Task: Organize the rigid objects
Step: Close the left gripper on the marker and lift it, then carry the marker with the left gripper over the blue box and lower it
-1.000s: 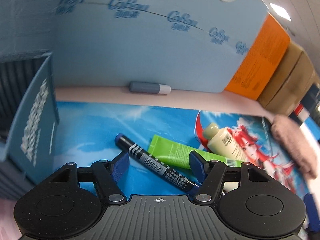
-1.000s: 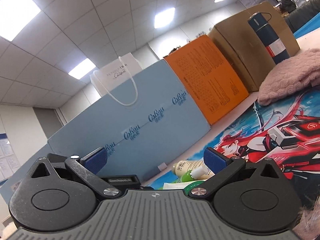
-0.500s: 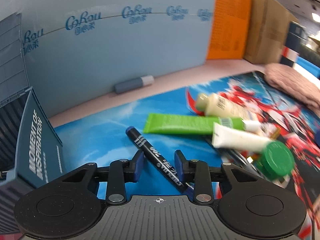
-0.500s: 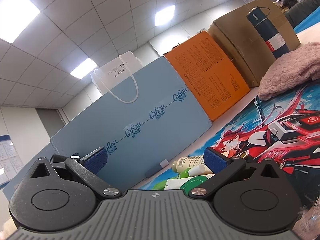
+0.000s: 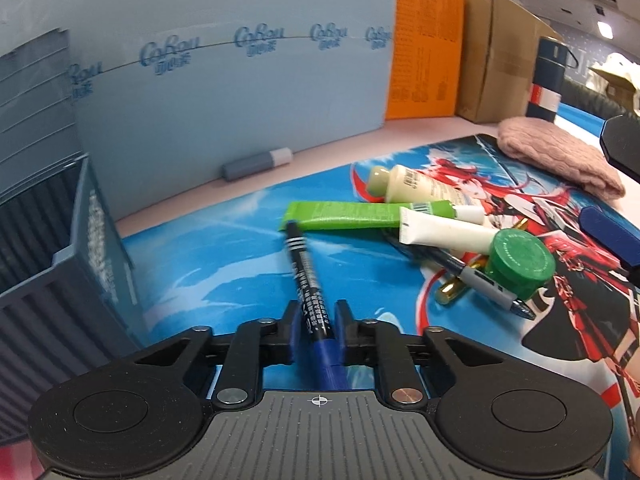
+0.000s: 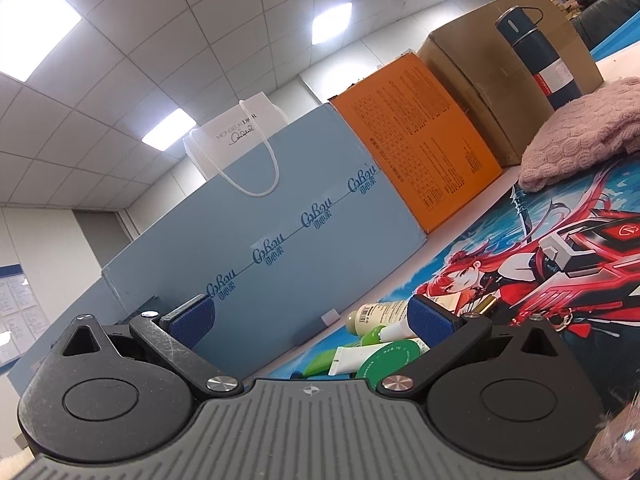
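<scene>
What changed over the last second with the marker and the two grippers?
The left gripper closed its fingers onto the black marker, which had lain loose between them, and rolled to line up with it. The right gripper stayed open and still; the tubes kept their places.

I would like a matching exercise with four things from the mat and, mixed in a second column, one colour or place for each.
Things:
1. marker
2. round lid
3. knitted cloth
4. storage bin

Descriptions:
A. pink, at the far right of the mat
B. grey-blue, on the left side
C. held between the fingers of the left gripper
D. green, on the end of a white tube

Pairs: 1-C, 2-D, 3-A, 4-B
</scene>
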A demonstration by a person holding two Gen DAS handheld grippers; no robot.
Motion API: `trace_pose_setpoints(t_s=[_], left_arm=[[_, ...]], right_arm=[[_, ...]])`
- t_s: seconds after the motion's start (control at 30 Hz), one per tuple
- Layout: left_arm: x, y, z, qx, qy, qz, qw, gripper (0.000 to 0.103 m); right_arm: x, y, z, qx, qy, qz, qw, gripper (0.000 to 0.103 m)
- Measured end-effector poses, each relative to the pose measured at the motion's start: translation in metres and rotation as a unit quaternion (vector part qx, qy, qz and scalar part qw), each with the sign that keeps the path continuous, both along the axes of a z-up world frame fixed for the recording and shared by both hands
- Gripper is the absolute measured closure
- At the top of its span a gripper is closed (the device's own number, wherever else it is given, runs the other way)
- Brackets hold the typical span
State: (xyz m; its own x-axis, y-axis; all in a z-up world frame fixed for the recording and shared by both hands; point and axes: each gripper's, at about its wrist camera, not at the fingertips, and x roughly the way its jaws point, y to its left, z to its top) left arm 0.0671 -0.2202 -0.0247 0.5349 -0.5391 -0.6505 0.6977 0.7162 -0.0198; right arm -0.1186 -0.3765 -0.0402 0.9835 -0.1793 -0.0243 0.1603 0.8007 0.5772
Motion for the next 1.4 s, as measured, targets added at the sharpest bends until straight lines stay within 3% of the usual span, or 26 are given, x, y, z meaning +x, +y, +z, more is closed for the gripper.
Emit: trace_pose_setpoints(t_s=[0.2,0.4,0.67,0.87,1.03,1.1,1.2,1.3,1.4], left_arm=[[0.002,0.018,0.005,-0.046,0.040,0.001,0.9982,0.092],[-0.013,0.040,0.025,-0.082,0.022,-0.020,0.9962,0.092],[-0.035,0.084,0.069,-0.130,-0.043,-0.038,0.9898,0.092],[-0.038,0.119,0.100,-0.065,-0.133,-0.029,0.9886,0.092],[-0.025,0.138,0.117,0.008,-0.187,0.009,0.9823,0.092],[-0.021,0.142,0.118,0.055,-0.228,0.023,0.9719,0.092],[-0.010,0.147,0.110,0.142,-0.313,0.033,0.9386,0.092],[0.011,0.161,0.102,0.186,-0.319,0.009,0.9293,0.093],[0.030,0.177,0.095,0.179,-0.288,-0.035,0.9400,0.092]], right_arm=[[0.003,0.004,0.000,-0.015,0.002,0.013,1.000,0.000],[0.009,0.004,-0.001,-0.010,0.011,0.044,0.999,0.000],[0.011,0.011,0.002,-0.009,0.016,0.046,0.999,0.000],[0.015,0.019,0.007,0.010,0.020,0.066,0.998,0.000],[0.031,0.039,0.011,0.046,0.020,0.129,0.990,0.000],[0.036,0.052,0.016,0.040,0.020,0.148,0.988,0.000],[0.043,0.072,0.022,0.026,0.017,0.176,0.984,0.000],[0.047,0.087,0.023,0.011,0.017,0.197,0.980,0.000],[0.052,0.094,0.021,0.001,0.025,0.205,0.978,0.000]])
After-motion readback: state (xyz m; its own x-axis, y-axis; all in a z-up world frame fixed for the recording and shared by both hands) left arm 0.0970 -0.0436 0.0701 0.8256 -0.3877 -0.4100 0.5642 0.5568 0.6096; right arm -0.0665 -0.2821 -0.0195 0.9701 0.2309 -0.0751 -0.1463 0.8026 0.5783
